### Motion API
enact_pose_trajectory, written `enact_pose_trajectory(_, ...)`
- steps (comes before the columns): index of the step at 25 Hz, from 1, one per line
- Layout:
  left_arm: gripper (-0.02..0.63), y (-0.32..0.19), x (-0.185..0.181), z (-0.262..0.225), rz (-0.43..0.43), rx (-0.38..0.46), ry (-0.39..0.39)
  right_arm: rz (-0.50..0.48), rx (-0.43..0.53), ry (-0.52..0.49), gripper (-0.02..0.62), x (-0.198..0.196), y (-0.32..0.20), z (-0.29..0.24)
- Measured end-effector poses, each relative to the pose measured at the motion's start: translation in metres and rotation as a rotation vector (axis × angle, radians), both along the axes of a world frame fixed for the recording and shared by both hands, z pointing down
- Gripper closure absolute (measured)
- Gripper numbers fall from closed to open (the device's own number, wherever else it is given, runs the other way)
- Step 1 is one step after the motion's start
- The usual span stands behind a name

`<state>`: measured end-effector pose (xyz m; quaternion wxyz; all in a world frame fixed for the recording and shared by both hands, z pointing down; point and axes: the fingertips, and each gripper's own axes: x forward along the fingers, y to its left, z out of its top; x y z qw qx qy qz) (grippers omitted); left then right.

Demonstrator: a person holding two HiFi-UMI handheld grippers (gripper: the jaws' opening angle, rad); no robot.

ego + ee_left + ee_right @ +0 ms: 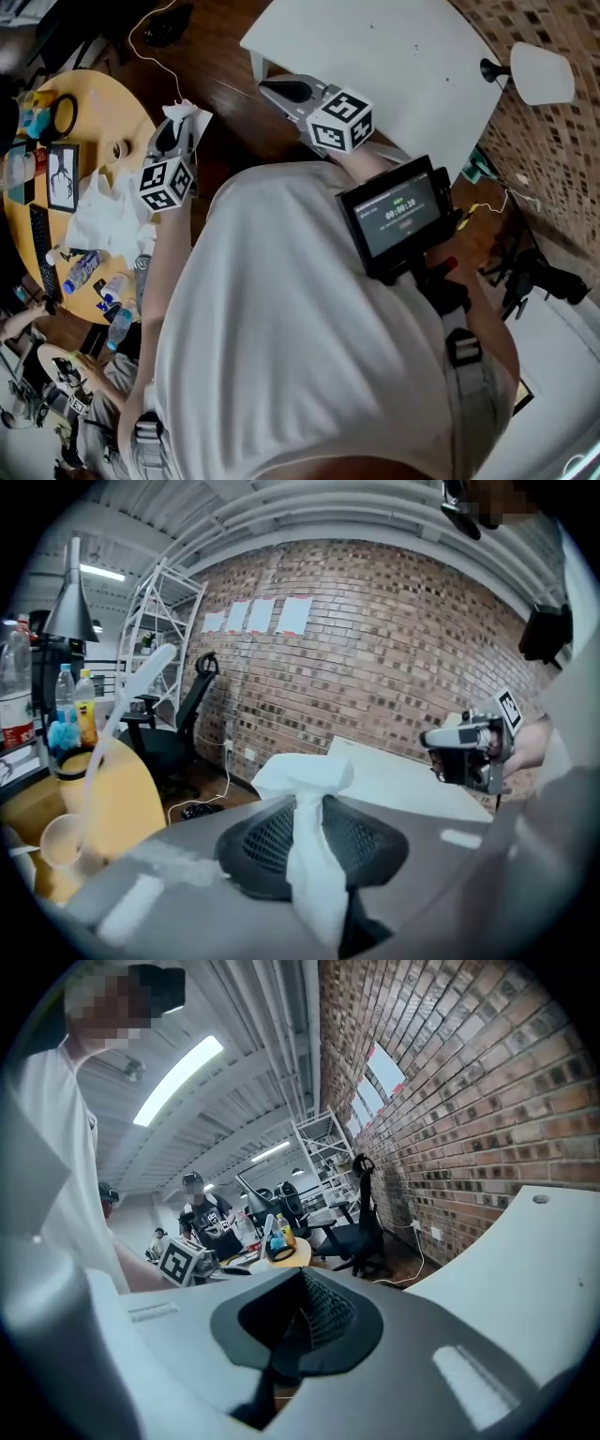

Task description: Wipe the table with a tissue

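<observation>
A white tissue (305, 775) is pinched between the dark pads of my left gripper (314, 822), with a loose end fanning out above the jaws. In the head view the left gripper (176, 127) and the tissue (190, 114) hang in the air between the round yellow table (94, 103) and the white table (375, 47). My right gripper (278, 91) is raised over the white table's near corner. Its jaws (300, 1312) are closed together with nothing in them. The white table's top (525, 1279) is bare, and it also shows in the left gripper view (394, 780).
The yellow table carries crumpled tissues (103, 206), a keyboard (37, 244), a picture frame (63, 176) and bottles (94, 267). A lamp (534, 70) stands at the white table's far corner. An office chair (187, 724) stands by the brick wall. People sit behind the yellow table.
</observation>
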<state>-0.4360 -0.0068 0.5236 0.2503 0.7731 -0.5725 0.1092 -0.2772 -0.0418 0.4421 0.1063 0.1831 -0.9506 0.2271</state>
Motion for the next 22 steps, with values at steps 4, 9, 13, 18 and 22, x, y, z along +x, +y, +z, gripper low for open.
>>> enact_pose_trajectory(4, 0.515, -0.008, 0.060, -0.006, 0.106, -0.003, 0.017, 0.048, -0.004, -0.011, 0.589, 0.044, -0.001, 0.000)
enact_pose_trajectory(9, 0.515, -0.026, 0.127, -0.010, 0.205, -0.005, 0.013, 0.121, -0.012, -0.025, 0.589, 0.106, -0.012, 0.002)
enact_pose_trajectory(13, 0.515, -0.040, 0.177, -0.016, 0.280, 0.003, -0.006, 0.176, -0.011, -0.037, 0.589, 0.152, -0.018, 0.002)
enact_pose_trajectory(18, 0.520, -0.056, 0.234, -0.017, 0.315, -0.032, -0.031, 0.239, -0.008, -0.061, 0.589, 0.215, -0.024, 0.005)
enact_pose_trajectory(22, 0.521, -0.063, 0.262, -0.016, 0.350, -0.019, -0.059, 0.296, 0.000, -0.067, 0.589, 0.252, -0.023, 0.011)
